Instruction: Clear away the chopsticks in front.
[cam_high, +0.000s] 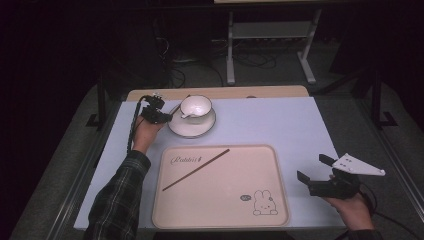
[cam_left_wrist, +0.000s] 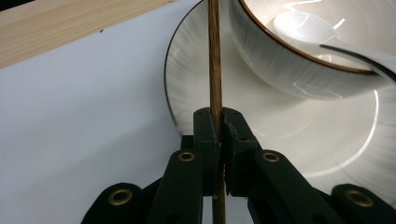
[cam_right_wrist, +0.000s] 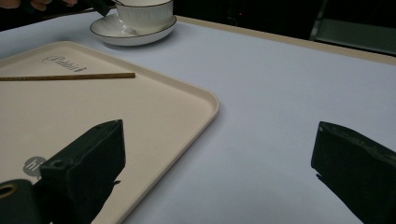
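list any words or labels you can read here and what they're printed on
"Rabbit", in cursive script, on the upper left of the flat beige plastic tray; its last letters are blurred.
A small dark speech bubble beside the tray's rabbit drawing starts with "h"; the rest is too small to read.

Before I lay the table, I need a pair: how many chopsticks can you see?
2. One chopstick lies diagonally on the rabbit tray. The other chopstick is clamped in the left claw beside the saucer. None seem hidden.
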